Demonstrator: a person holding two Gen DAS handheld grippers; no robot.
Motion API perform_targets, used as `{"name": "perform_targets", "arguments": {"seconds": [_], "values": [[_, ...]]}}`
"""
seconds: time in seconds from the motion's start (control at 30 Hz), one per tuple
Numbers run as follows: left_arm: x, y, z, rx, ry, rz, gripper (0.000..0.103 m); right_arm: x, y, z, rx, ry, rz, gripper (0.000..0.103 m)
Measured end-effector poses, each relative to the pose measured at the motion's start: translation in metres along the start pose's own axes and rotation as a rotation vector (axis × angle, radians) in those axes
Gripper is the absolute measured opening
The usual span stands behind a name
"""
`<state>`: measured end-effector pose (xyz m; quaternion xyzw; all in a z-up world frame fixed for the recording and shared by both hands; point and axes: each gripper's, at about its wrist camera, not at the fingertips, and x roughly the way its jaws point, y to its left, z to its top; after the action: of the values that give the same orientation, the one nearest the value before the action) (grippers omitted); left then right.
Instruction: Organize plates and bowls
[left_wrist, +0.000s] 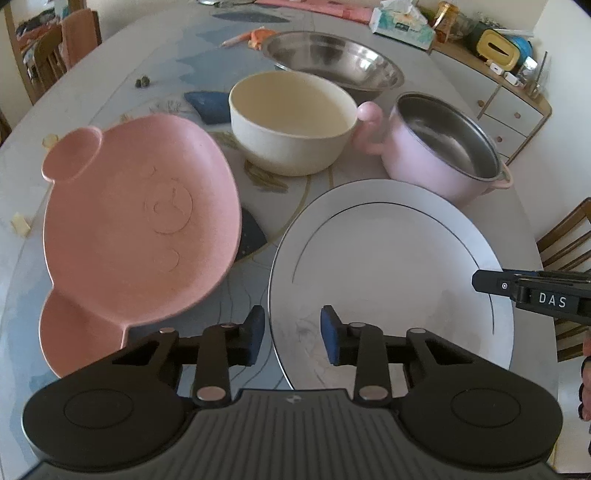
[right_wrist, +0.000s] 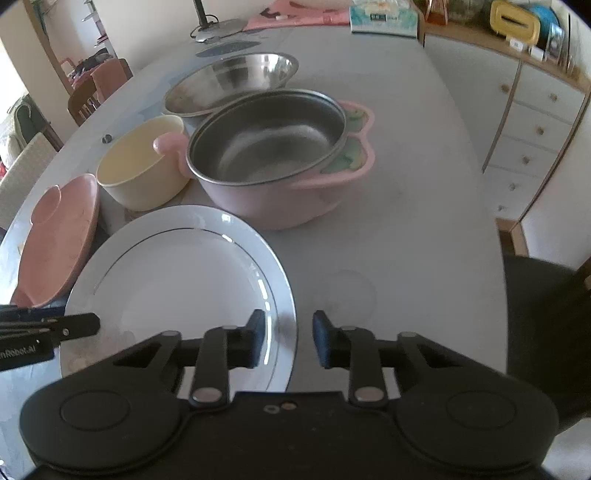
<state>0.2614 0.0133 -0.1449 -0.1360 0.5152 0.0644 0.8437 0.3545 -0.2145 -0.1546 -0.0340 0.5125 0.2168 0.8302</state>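
Note:
A white plate (left_wrist: 388, 266) lies on the table's near side; it also shows in the right wrist view (right_wrist: 177, 280). A pink bear-shaped plate (left_wrist: 136, 236) lies left of it, also seen in the right wrist view (right_wrist: 55, 240). Behind stand a cream bowl (left_wrist: 291, 122), a pink steel-lined pot (left_wrist: 443, 144) and a large steel bowl (left_wrist: 332, 62). My left gripper (left_wrist: 293, 334) is open, straddling the white plate's left rim. My right gripper (right_wrist: 289, 338) is open, straddling its right rim, and shows at the left wrist view's right edge (left_wrist: 480, 282).
The pot (right_wrist: 269, 155) rests on a pink tray (right_wrist: 354, 147). A tissue box (left_wrist: 402, 22) and clutter sit at the table's far end. A white drawer cabinet (right_wrist: 532, 129) stands to the right. Wooden chairs (left_wrist: 48, 55) flank the table.

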Motion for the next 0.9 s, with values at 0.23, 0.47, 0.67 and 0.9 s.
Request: {"name": "perform_targets", "arguments": {"seconds": [0.23,0.47,0.67,0.9], "values": [[0.005,0.011,0.002,-0.095,0.027,-0.044,0.019,0.001,-0.005,0.000,0.044,0.016,0.035,0.017],[0.004,0.018,0.002,-0.123,0.030,-0.075,0.016,0.000,-0.010,0.001,0.090,0.019,0.048,0.014],[0.001,0.021,0.001,-0.125,0.013,-0.067,0.013,-0.004,-0.008,-0.001,0.101,0.017,0.053,0.012],[-0.005,0.029,-0.009,-0.152,0.006,-0.069,0.013,-0.013,0.001,-0.005,0.087,0.005,0.056,0.010]]}}
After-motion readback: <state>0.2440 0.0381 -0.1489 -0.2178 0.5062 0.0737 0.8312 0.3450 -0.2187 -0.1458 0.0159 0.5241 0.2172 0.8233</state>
